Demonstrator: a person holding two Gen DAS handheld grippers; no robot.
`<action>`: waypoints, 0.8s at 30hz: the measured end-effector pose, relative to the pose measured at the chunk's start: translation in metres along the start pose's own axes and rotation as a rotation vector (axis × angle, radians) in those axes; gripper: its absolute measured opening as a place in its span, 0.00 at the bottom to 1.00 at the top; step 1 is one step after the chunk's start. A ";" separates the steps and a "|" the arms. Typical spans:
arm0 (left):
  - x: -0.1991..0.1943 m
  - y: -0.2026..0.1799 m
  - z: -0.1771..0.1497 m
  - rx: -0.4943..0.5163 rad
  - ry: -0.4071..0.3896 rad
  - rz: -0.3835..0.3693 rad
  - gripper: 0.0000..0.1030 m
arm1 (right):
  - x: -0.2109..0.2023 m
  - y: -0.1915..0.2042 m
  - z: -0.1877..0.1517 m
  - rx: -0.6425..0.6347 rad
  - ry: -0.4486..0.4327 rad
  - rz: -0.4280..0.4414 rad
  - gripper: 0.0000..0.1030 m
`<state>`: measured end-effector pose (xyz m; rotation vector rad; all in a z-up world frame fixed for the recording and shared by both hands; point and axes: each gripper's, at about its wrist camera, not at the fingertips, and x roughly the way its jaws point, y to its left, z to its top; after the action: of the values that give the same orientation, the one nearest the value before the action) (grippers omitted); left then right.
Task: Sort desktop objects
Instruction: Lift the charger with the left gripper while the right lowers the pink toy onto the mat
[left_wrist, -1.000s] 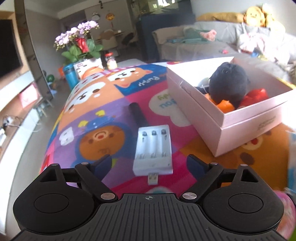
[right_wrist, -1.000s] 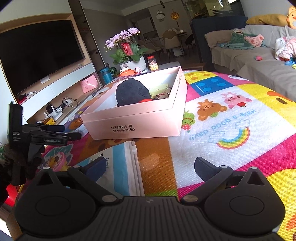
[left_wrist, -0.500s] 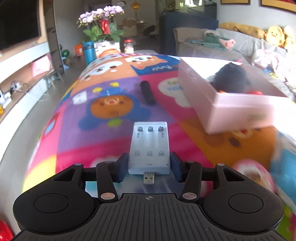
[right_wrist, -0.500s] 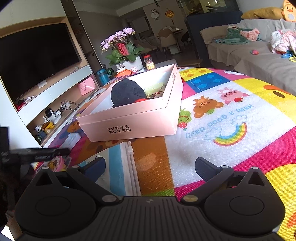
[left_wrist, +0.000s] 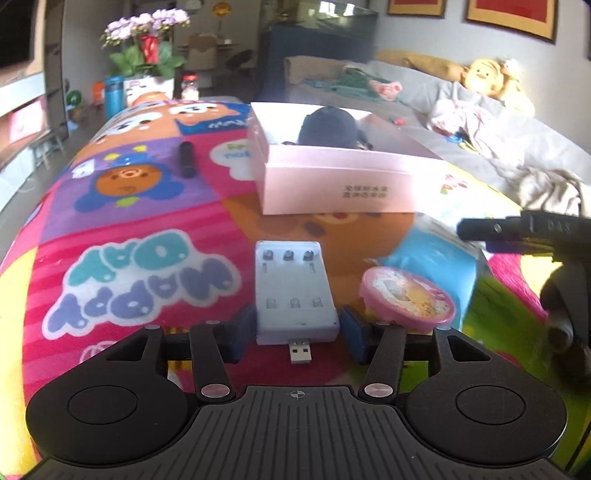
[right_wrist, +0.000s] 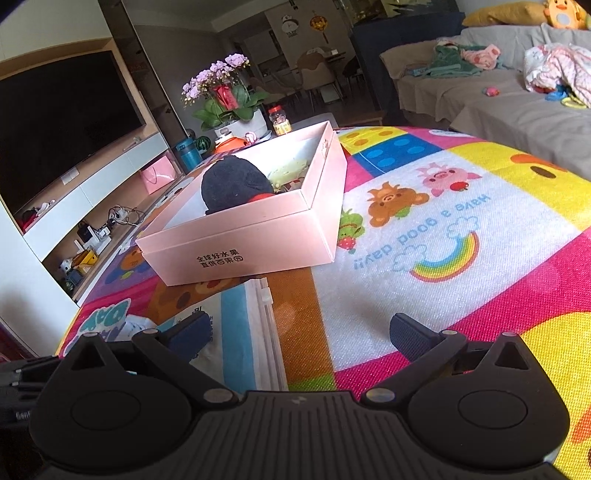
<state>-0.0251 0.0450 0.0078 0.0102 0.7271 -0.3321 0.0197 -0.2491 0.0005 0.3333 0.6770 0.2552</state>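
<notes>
Left wrist view. The left gripper (left_wrist: 297, 334) has a white plastic three-slot battery charger with a USB plug (left_wrist: 295, 291) between its blue pads. The charger's long axis runs straight ahead along the fingers, plug end nearest the camera, slot end pointing away. The pads sit at the charger's near corners; a thin gap seems to show on each side, and the jaws are opening slightly, so contact looks loose or marginal. I judge it a pinch on the rear end only, not a firm mid-body grip. The pale pink open cardboard box (left_wrist: 343, 173) lies ahead and a little right of the fingertips, well apart, with a dark round plush object (left_wrist: 327, 127) already inside. A round pink lidded tub (left_wrist: 408, 299) sits just right of the right-hand pad, on a blue-and-white plastic pouch (left_wrist: 439, 258). A black cylindrical object (left_wrist: 186, 158) lies ahead and left on the cartoon play mat (left_wrist: 129, 258).

Right wrist view. The right gripper (right_wrist: 299, 334) is spread wide with nothing between the fingers, above the pouch's zip edge (right_wrist: 264, 332). The box (right_wrist: 243, 243) lies ahead and slightly left.

Judgement: the left hand carries the charger, so the coming move turns on bringing it forward and rightward over the box rim; a loose rear-end hold risks the far end drooping.
</notes>
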 end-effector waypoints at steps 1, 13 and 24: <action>0.000 -0.001 0.000 -0.005 -0.001 -0.005 0.56 | 0.000 0.001 0.000 -0.002 0.000 -0.002 1.00; -0.011 -0.009 0.001 0.058 -0.040 -0.197 0.89 | 0.002 0.005 0.000 -0.013 -0.003 -0.019 1.00; 0.071 0.076 0.109 -0.063 -0.119 0.291 0.79 | -0.003 0.016 -0.004 -0.097 -0.056 -0.065 1.00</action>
<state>0.1180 0.0823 0.0348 0.0359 0.6075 -0.0306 0.0129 -0.2340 0.0052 0.2251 0.6174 0.2155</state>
